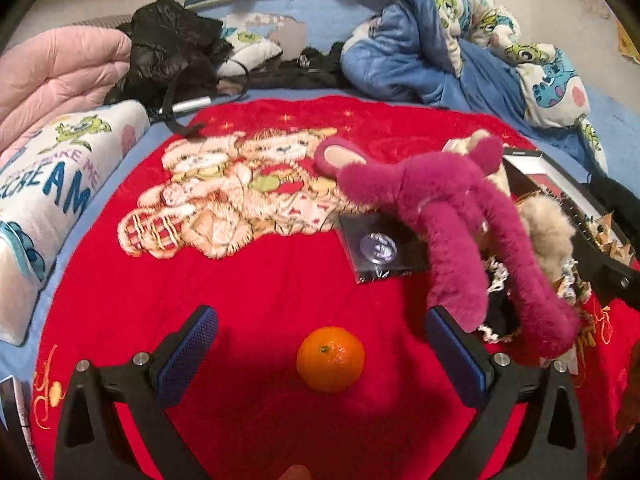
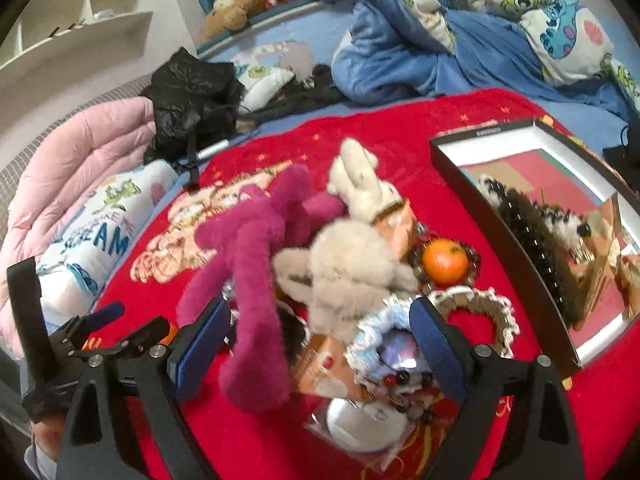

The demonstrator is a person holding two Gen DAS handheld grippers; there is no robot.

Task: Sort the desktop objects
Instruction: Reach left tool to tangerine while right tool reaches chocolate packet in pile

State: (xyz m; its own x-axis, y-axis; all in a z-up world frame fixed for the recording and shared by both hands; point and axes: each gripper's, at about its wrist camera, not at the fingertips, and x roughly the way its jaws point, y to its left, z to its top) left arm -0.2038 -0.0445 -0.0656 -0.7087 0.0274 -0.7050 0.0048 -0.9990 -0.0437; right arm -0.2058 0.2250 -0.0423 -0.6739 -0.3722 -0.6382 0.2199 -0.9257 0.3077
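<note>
In the left wrist view an orange tangerine [image 1: 330, 359] lies on the red blanket [image 1: 248, 280], between the open fingers of my left gripper [image 1: 320, 344], untouched. A magenta plush toy [image 1: 452, 216] lies to the right, over a black packet [image 1: 380, 252]. In the right wrist view my right gripper [image 2: 320, 332] is open above a heap: the magenta plush [image 2: 252, 280], a beige plush [image 2: 352, 264], a lace scrunchie [image 2: 380, 332] and packets. A second tangerine [image 2: 445, 261] lies behind the heap. My left gripper also shows at the lower left of the right wrist view [image 2: 120, 324].
A black-rimmed box [image 2: 500, 224] with hair items stands at the right. A pink quilt [image 1: 52, 68], a white printed pillow [image 1: 60, 168], a black jacket [image 1: 172, 48] and blue bedding [image 1: 420, 52] surround the blanket.
</note>
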